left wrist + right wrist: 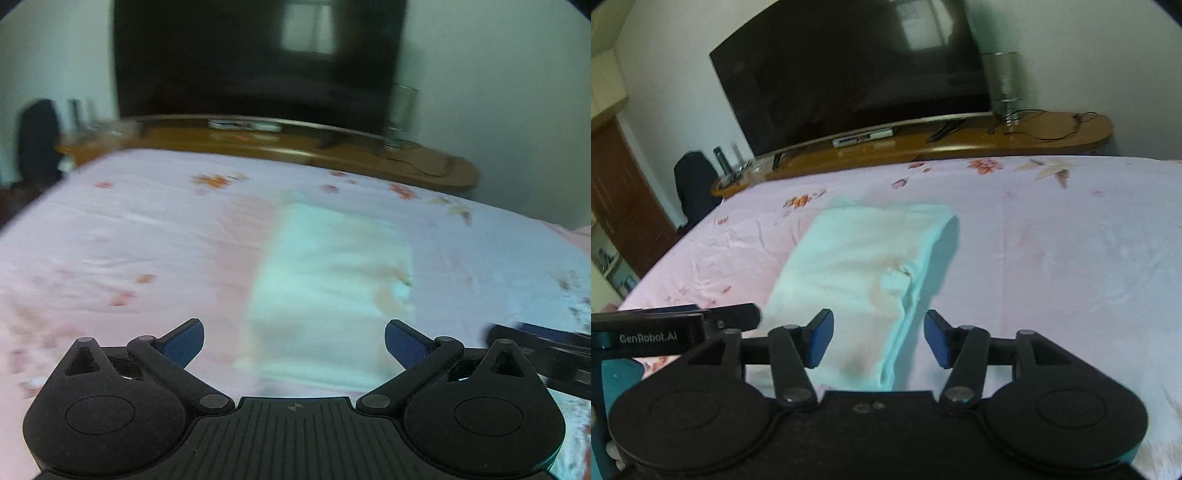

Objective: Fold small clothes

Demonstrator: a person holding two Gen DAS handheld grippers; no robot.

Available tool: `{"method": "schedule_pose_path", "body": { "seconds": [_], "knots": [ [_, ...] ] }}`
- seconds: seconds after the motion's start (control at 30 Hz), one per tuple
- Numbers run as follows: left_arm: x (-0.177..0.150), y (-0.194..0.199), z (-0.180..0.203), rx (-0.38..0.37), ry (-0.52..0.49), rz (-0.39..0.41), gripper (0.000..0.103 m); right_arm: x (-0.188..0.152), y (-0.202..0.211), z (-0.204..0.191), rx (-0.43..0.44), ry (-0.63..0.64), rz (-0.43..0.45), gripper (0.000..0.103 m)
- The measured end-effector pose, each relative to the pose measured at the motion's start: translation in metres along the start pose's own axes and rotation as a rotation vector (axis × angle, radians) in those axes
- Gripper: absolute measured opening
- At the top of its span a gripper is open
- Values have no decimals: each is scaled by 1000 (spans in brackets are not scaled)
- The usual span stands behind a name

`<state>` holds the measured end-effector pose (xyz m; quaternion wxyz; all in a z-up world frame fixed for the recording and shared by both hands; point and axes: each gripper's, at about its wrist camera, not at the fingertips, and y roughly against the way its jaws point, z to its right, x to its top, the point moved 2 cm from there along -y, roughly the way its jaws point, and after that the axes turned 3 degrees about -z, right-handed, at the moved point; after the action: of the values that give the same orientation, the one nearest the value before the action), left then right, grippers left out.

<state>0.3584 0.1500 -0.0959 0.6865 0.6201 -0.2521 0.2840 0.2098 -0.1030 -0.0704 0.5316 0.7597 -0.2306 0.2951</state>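
A pale mint-white garment (328, 280) lies folded into a long strip on the pink floral bedsheet (129, 240). My left gripper (293, 341) hangs above its near end, jaws spread wide and empty, blue pads (184, 341) well apart. In the right wrist view the same garment (864, 273) runs away from me, with a folded edge along its right side. My right gripper (879, 338) hovers over its near end, open, nothing pinched between the blue pads (822, 338). The left gripper (676, 328) shows at the left edge there; the right gripper (546, 354) shows at the right edge of the left view.
Beyond the bed stands a wooden TV bench (923, 144) with a large dark television (849, 70), a glass cylinder (1004, 81) and cables. A dark chair (694, 184) sits at the bed's far left corner. The bedsheet (1071, 240) spreads wide right of the garment.
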Motion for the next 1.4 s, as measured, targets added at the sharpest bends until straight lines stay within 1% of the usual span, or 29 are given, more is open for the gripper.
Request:
{"method": "schedule_pose_path", "body": {
  "seconds": [0.03, 0.07, 0.2, 0.27, 0.33, 0.37, 0.4, 0.43, 0.47, 0.57, 0.6, 0.63, 0.7, 0.77, 0.8, 0.87, 0.9, 0.93, 1.0, 1.03, 1.07, 1.1, 1.23, 1.33, 1.4],
  "knots": [
    [-1, 12, -1, 36, 5, 10, 103, -2, 12, -1, -2, -5, 10, 64],
    [-3, 24, -2, 54, 1, 26, 103, -4, 22, -4, -6, -2, 16, 73],
    [-15, 77, -4, 51, -45, 116, 103, -14, 64, -18, 3, 24, 34, 81],
    [-20, 99, -5, 58, -69, 171, 103, -20, 82, -25, 4, 38, 49, 90],
    [-25, 121, -7, 14, -100, 213, 103, -28, 100, -32, -6, 52, 69, 92],
    [-27, 133, -11, -33, -84, 223, 103, -32, 108, -35, -12, 57, 77, 92],
    [-29, 140, -14, -57, -59, 229, 103, -36, 117, -38, -16, 53, 89, 92],
    [-30, 145, -17, -63, -43, 226, 103, -39, 124, -39, -16, 47, 96, 93],
    [-32, 150, -18, -53, -46, 219, 103, -42, 130, -41, -17, 45, 97, 93],
    [-36, 158, -18, 36, -88, 212, 103, -52, 145, -48, -22, 40, 107, 94],
    [-39, 161, -19, 45, -96, 224, 103, -55, 150, -50, -23, 40, 111, 94],
    [-41, 162, -18, 36, -96, 229, 103, -58, 154, -52, -26, 39, 118, 94],
    [-45, 165, -16, 4, -93, 208, 103, -63, 159, -56, -27, 47, 125, 95],
    [-49, 166, -10, 27, -112, 186, 103, -67, 162, -58, -35, 43, 131, 95],
    [-50, 167, -7, 31, -128, 191, 103, -69, 163, -58, -36, 42, 132, 95],
    [-53, 169, -4, 17, -141, 203, 103, -71, 164, -58, -39, 33, 134, 95],
    [-54, 170, -1, 8, -138, 194, 103, -72, 164, -57, -41, 32, 133, 95],
    [-55, 169, 0, -10, -125, 181, 103, -73, 164, -57, -45, 30, 133, 95],
    [-54, 164, -5, -69, -62, 138, 103, -74, 164, -57, -65, 27, 132, 95],
    [-54, 160, -7, -77, -29, 120, 103, -74, 165, -57, -70, 25, 134, 95],
    [-55, 157, -8, -65, 2, 100, 103, -73, 165, -57, -76, 25, 135, 95],
    [-54, 153, -9, -40, 12, 80, 103, -73, 165, -58, -83, 25, 137, 95],
    [-59, 145, -4, -18, -26, 53, 103, -74, 167, -60, -114, 27, 138, 102],
    [-58, 141, -3, -17, -45, 43, 103, -72, 164, -62, -162, 5, 117, 102],
    [-58, 141, -3, 3, -55, 54, 103, -71, 162, -62, -189, -13, 100, 102]
  ]
}}
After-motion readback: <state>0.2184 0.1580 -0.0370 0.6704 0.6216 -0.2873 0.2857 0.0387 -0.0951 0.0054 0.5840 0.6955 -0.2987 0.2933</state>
